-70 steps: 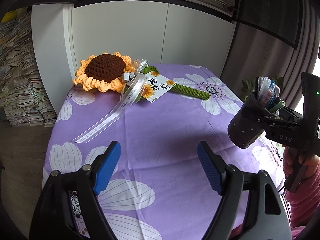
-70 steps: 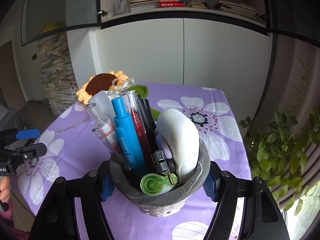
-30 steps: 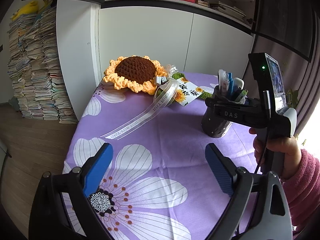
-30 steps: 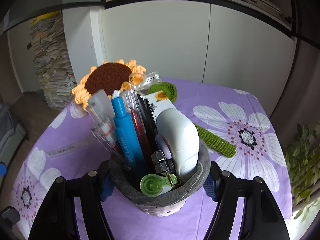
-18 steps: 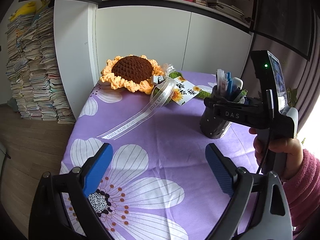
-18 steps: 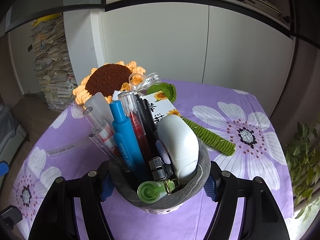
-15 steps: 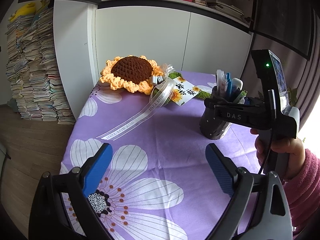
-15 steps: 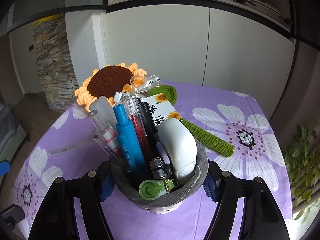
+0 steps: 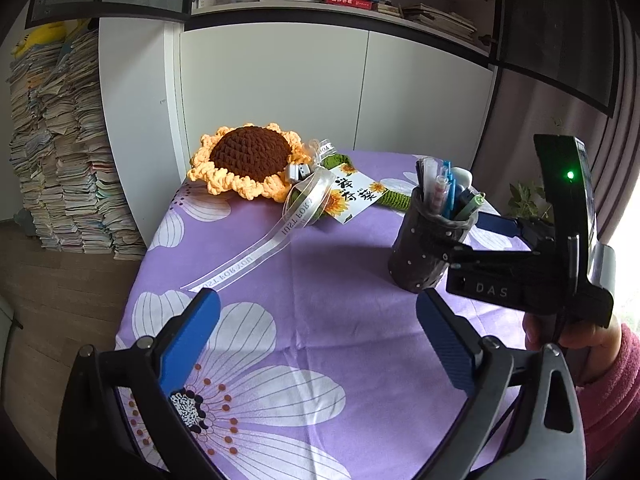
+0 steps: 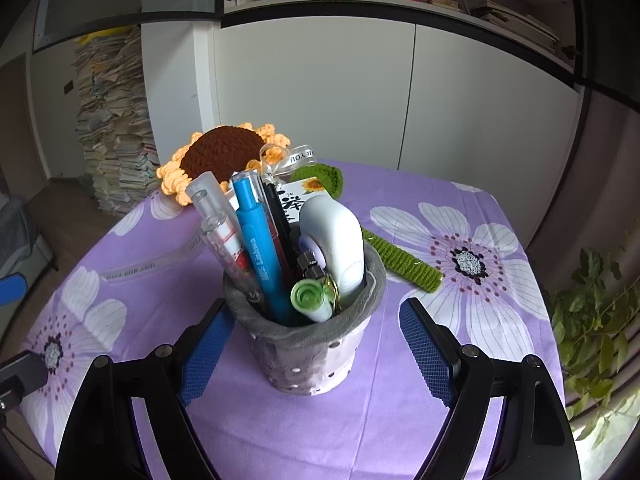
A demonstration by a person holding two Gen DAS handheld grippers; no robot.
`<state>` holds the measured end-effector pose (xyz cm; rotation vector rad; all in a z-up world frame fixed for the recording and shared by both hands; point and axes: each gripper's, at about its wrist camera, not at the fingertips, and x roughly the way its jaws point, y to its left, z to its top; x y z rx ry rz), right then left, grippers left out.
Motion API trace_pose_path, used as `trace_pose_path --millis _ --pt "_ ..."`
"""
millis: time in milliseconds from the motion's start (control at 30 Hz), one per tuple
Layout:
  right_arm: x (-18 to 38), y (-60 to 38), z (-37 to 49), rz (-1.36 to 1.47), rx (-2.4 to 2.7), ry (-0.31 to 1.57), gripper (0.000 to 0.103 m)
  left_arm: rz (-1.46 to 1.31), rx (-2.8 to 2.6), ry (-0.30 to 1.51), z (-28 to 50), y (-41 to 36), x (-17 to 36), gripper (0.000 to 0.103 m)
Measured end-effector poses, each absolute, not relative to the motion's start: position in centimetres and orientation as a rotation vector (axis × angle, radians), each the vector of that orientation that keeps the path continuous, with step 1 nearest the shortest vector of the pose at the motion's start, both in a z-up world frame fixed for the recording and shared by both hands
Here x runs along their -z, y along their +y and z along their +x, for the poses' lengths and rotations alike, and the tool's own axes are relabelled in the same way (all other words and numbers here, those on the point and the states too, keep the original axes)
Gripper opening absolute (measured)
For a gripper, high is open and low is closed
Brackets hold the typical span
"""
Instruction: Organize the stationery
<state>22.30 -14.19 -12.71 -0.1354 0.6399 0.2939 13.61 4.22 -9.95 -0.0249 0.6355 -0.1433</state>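
A grey dotted pen cup stands upright on the purple flowered tablecloth. It holds a blue marker, clear pens, a white correction tape and a green cap. My right gripper is open, its blue pads apart from the cup on both sides. In the left wrist view the cup stands at the right with the right gripper behind it. My left gripper is open and empty over the table's near part.
A crocheted sunflower with a green stem, a white ribbon and a card lies at the table's far side. White cupboards stand behind. Stacks of books stand on the floor at left. A plant is at right.
My right gripper has set the cup down on the table, opened and drawn back a little. The left gripper has stayed open and nearly still.
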Motion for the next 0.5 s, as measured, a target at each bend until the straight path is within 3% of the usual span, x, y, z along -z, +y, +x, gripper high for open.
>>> trace_pose_path --millis 500 --pt "10.2 -18.2 15.9 -0.161 -0.183 0.566 0.085 0.044 0.102 0.564 12.1 0.9 7.5 0.099"
